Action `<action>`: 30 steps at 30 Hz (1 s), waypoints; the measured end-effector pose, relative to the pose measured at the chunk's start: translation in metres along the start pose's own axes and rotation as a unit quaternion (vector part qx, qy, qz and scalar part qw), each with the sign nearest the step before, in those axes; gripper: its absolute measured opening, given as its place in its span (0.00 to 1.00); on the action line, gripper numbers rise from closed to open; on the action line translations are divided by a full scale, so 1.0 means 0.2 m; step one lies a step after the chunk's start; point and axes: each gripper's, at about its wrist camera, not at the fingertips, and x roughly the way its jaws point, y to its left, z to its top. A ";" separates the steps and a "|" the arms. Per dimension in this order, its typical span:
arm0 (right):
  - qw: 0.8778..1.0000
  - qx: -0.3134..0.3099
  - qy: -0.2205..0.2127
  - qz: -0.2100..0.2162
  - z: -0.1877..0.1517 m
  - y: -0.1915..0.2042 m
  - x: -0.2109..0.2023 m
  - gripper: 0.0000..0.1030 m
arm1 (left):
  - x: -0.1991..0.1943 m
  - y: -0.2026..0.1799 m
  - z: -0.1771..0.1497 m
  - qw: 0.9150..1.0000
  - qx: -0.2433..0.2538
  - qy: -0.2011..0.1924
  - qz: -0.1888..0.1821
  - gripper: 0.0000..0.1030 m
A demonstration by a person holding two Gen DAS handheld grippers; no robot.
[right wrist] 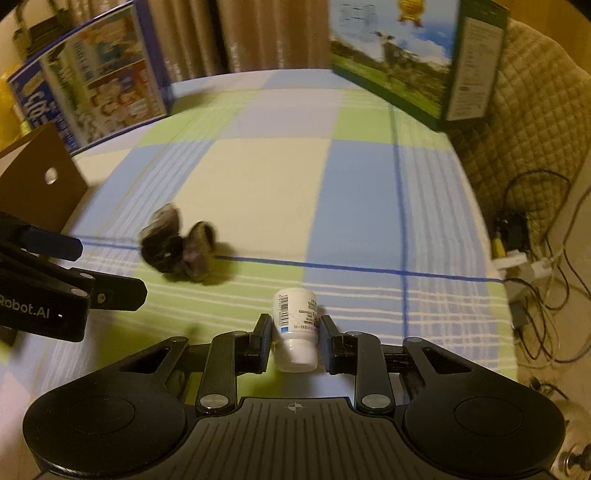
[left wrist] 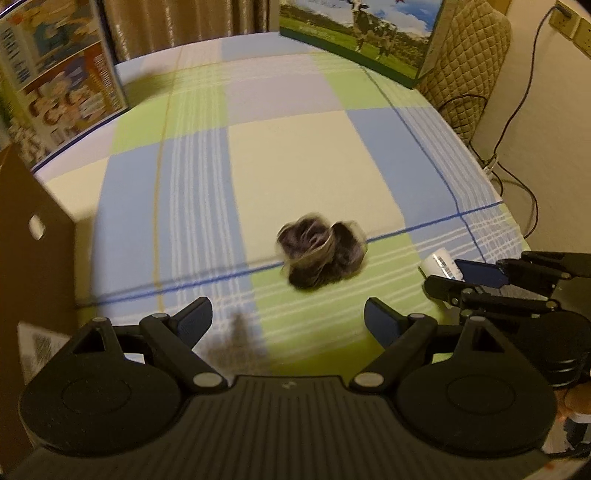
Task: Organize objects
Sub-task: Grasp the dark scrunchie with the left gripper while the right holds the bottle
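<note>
A dark fuzzy hair scrunchie (left wrist: 320, 254) lies on the checked tablecloth (left wrist: 288, 155), blurred by motion. My left gripper (left wrist: 288, 317) is open just short of it, with nothing between its fingers. To the right, my right gripper (left wrist: 461, 275) holds a small white bottle (left wrist: 439, 264). In the right wrist view the white bottle (right wrist: 295, 325) lies between the pads with its cap toward the camera, and my right gripper (right wrist: 295, 326) is shut on it. The scrunchie (right wrist: 181, 249) sits ahead to the left, close to the left gripper (right wrist: 99, 269).
A brown cardboard box (left wrist: 37, 258) with a round hole stands at the table's left edge. A printed carton (left wrist: 55, 74) stands at the back left and a cow-picture carton (left wrist: 362, 33) at the back right. Cables (right wrist: 535, 266) and a quilted chair back (right wrist: 524, 122) lie past the right edge.
</note>
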 end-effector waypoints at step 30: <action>0.999 0.033 0.002 -0.005 0.00 -0.10 -0.03 0.23 | 0.15 -0.04 0.04 0.999 0.031 -0.021 -0.009 0.21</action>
